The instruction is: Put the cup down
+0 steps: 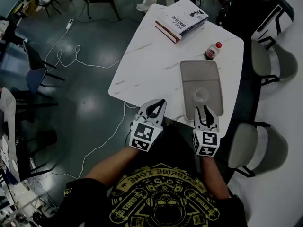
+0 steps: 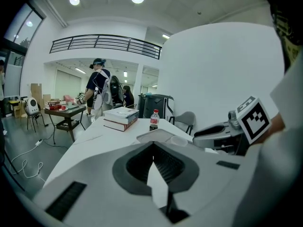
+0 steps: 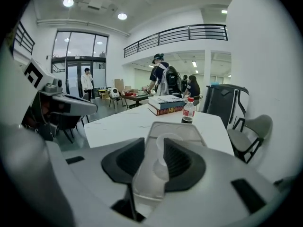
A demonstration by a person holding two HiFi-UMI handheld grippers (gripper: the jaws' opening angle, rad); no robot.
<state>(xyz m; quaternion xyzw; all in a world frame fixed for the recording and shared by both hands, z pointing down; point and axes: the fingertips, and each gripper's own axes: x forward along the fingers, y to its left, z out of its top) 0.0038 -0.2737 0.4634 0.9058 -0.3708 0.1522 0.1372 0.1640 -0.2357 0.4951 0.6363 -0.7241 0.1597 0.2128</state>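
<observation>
From my remote seat I see the cup (image 1: 202,94), a clear one, standing upright on the grey tray (image 1: 189,74) near the tray's close end, on the white marbled counter (image 1: 151,65). The right claw (image 1: 204,109) hangs just short of it, over the tray's near edge. Its two halves are spread, and in the right gripper view the cup (image 3: 165,143) shows through the gap beyond the tips without either pad pressing on it, so this claw (image 3: 154,141) holds nothing. The left claw (image 1: 162,101) sits beside it at the counter's near edge, to the left of the tray. In the left gripper view its tips (image 2: 152,145) are pressed together with nothing between them. Farther along the counter, past the tray's far end, a small bottle (image 1: 213,50) with a red cap stands upright. Beyond that a stack of books (image 1: 181,19) lies at the far corner.
</observation>
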